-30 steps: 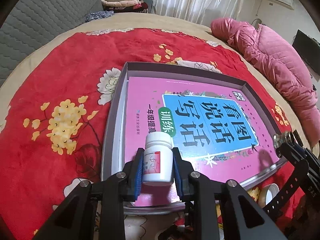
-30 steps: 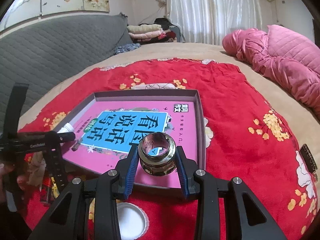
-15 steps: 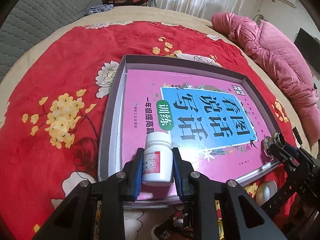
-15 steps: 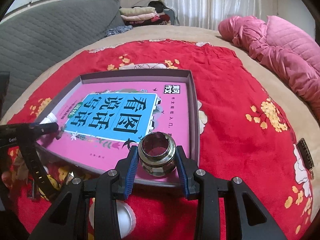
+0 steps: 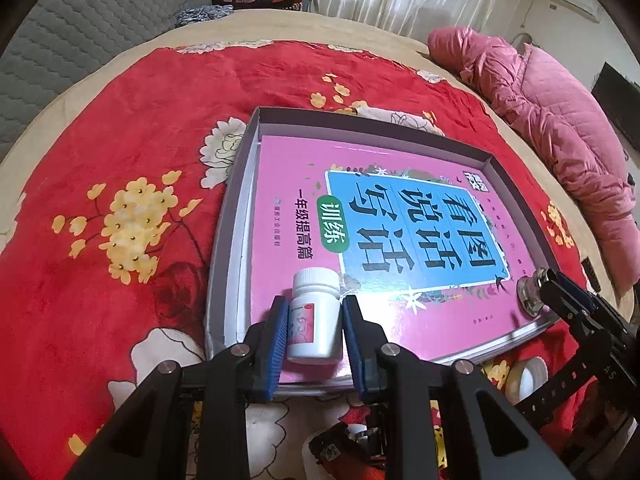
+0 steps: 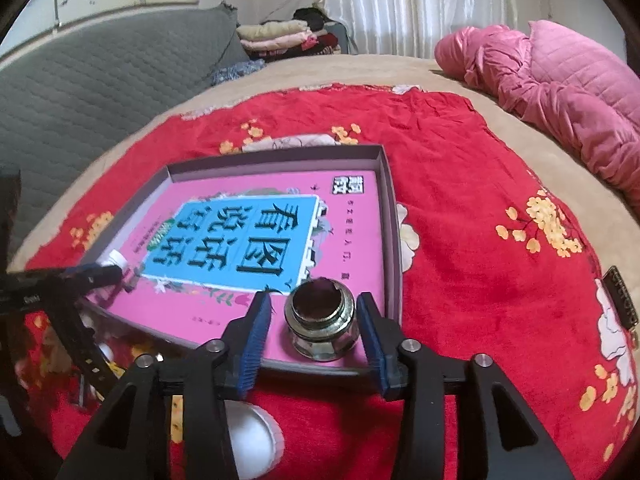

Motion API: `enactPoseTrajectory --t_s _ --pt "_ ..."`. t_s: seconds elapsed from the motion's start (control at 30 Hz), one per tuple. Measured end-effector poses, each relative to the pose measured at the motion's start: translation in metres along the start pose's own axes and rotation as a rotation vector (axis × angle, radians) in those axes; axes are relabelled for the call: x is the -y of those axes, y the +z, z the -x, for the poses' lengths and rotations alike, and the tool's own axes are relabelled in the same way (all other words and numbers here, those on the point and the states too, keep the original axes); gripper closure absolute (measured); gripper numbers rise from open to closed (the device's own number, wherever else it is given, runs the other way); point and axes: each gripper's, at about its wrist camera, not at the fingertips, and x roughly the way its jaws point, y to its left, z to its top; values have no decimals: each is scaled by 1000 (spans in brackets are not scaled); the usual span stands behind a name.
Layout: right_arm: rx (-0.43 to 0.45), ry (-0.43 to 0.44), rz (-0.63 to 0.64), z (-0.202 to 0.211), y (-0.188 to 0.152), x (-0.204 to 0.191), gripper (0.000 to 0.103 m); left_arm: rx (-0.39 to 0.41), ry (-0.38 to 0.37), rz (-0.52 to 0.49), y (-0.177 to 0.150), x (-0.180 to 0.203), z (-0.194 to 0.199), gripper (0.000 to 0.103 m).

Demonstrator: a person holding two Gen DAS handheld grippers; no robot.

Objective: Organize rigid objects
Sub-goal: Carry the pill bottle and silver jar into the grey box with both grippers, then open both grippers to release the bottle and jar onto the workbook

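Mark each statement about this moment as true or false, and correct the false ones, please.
1. The right gripper is open, with gaps on both sides of the metal fitting. True.
2. The white bottle lies on its side. False: it stands upright between the fingers of the left gripper.
3. The metal fitting stands on the pink book inside the shallow box. True.
4. The book cover is green. False: it is pink with a blue panel.
5. The box rests on a red flowered blanket. True.
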Motion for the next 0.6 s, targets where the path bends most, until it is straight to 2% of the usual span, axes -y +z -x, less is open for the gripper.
enactPoseTrajectory --t_s 0.1,0.17,0.2,0.27,0.4,0.5,0.6 --pt "25 8 -2 6 2 -1 55 3 -4 15 1 -2 3 76" --pt "37 15 -2 9 3 -2 50 5 -10 23 1 -4 5 76" --pt "41 18 -3 10 3 -3 45 6 -19 30 0 -5 7 76" --pt "50 22 -3 12 4 -3 42 13 -31 37 0 -5 12 75" --pt "76 21 6 18 4 -5 42 40 -28 35 -1 -4 23 62" --pt "98 22 7 24 5 -5 40 60 -36 43 -2 -5 32 61" --pt "119 18 6 30 4 -5 35 77 -19 28 -5 -3 41 60"
